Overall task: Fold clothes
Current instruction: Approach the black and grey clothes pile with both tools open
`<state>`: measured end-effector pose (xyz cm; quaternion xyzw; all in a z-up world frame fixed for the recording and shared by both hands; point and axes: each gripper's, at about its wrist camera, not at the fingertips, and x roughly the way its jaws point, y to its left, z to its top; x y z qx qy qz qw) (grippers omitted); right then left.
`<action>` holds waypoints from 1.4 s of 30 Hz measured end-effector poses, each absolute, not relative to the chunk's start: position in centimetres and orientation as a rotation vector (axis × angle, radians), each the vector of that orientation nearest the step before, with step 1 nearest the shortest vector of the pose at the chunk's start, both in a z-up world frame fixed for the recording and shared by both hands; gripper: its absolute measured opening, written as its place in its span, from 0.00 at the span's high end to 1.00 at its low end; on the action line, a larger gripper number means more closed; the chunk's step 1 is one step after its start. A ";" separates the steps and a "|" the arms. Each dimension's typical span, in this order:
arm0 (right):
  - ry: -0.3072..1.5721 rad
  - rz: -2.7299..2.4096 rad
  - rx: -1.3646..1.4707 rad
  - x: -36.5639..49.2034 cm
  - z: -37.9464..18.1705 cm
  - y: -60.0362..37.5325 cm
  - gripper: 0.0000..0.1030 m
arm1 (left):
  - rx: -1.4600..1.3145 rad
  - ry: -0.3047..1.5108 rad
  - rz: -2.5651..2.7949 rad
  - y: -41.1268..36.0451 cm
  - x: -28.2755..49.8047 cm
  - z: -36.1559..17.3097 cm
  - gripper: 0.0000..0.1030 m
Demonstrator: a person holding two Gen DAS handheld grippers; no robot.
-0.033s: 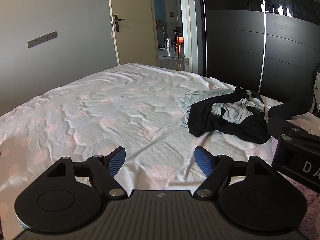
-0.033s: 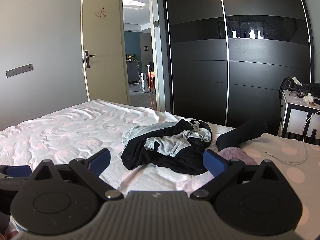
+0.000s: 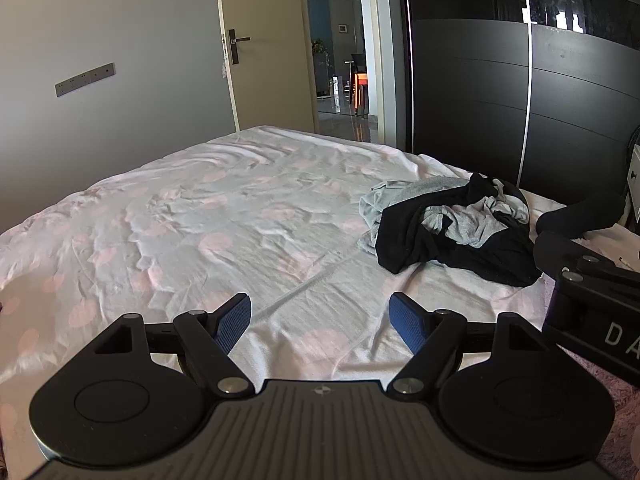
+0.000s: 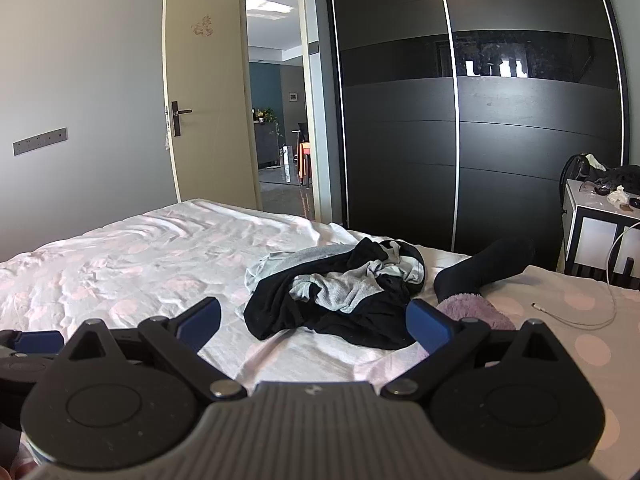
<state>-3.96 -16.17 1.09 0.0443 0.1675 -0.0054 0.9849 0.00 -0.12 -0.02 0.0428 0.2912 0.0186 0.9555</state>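
Both tongs apart over bed, holding nothing.
Left tongs (image 3: 320,322), right tongs (image 4: 314,322); clothes (image 4: 340,296) heaped near bed (image 3: 240,216) right edge, possibly two garments.

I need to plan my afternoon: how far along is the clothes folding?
Nothing looks done: the black and grey clothes lie in one crumpled heap on the bed, with no folded item in view. Nothing is in hand: the left gripper and right gripper are open and empty, short of the heap. All the folding remains.
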 end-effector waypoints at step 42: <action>0.349 0.025 0.094 -4.2 1.2 -15.4 0.03 | 0.094 0.605 0.065 0.4 -0.4 -0.2 0.27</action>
